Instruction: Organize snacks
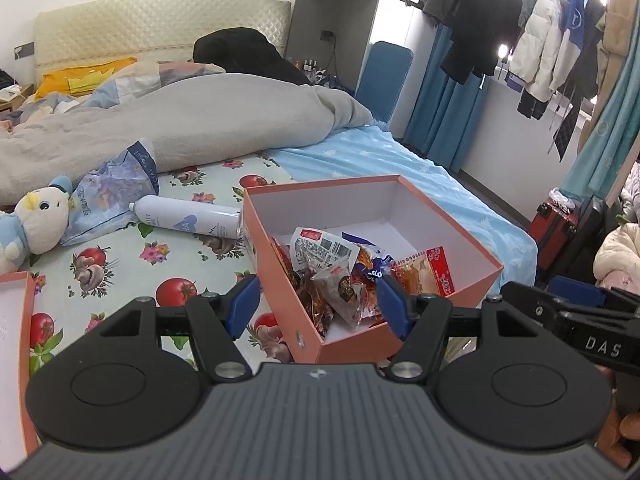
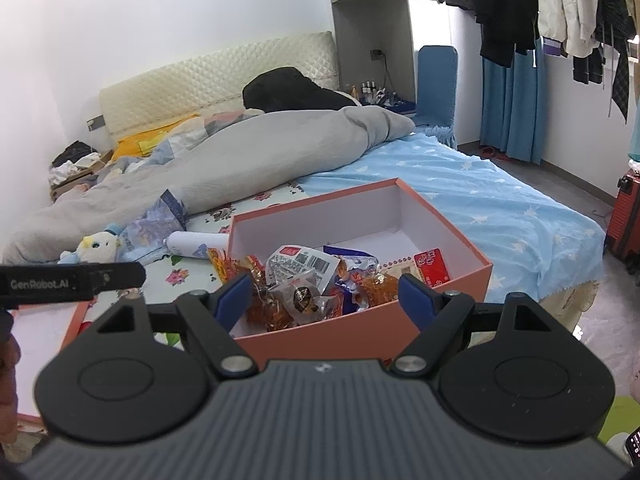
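An orange cardboard box (image 1: pixel 452 224) with a white inside stands on the bed; it also shows in the right wrist view (image 2: pixel 448 236). Several snack packets (image 1: pixel 344 276) lie piled in its near left part, among them a white barcoded pack (image 2: pixel 300 266) and a red pack (image 2: pixel 434 266). My left gripper (image 1: pixel 318 306) is open and empty, just in front of the box's near corner. My right gripper (image 2: pixel 326 296) is open and empty, above the box's near wall. The right gripper's body (image 1: pixel 580 320) shows at the left view's right edge.
The orange box lid (image 1: pixel 16 320) lies at the left on the tomato-print sheet (image 1: pixel 132 268). A white spray can (image 1: pixel 192 218), a blue-white bag (image 1: pixel 112 196) and a plush duck (image 1: pixel 36 220) lie left of the box. A grey duvet (image 1: pixel 180 124) lies behind. A red suitcase (image 2: pixel 624 216) stands right.
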